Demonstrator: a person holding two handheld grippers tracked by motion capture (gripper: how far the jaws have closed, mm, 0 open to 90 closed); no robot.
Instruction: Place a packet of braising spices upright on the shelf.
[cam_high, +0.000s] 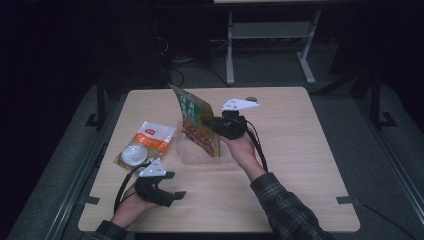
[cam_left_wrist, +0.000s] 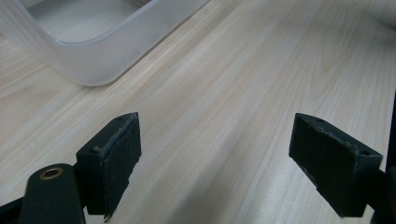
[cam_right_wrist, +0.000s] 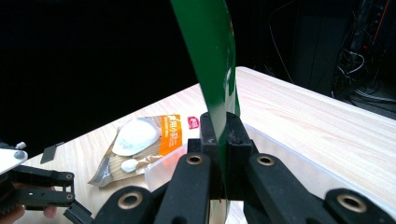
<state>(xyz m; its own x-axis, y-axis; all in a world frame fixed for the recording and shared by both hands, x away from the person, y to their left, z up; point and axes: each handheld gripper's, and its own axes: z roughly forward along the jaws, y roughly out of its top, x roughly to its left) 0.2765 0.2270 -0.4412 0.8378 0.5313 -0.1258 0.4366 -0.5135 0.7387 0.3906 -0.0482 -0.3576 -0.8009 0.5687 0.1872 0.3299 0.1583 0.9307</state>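
My right gripper (cam_high: 206, 121) (cam_right_wrist: 220, 135) is shut on a green snack bag (cam_high: 196, 120) (cam_right_wrist: 211, 60), pinching its edge. The bag hangs upright over a clear plastic bin (cam_high: 186, 152) (cam_right_wrist: 285, 158) at the middle of the table, its lower end inside the bin. My left gripper (cam_high: 175, 196) (cam_left_wrist: 215, 163) rests low near the table's front left, jaws wide apart with only bare wood between them. A corner of the clear bin (cam_left_wrist: 100, 56) lies just beyond its fingertips.
An orange-and-white food packet (cam_high: 145, 145) (cam_right_wrist: 137, 142) lies flat on the wooden table (cam_high: 300, 150), left of the bin. Dark floor, a metal stand (cam_high: 270, 45) and cables lie beyond the far edge.
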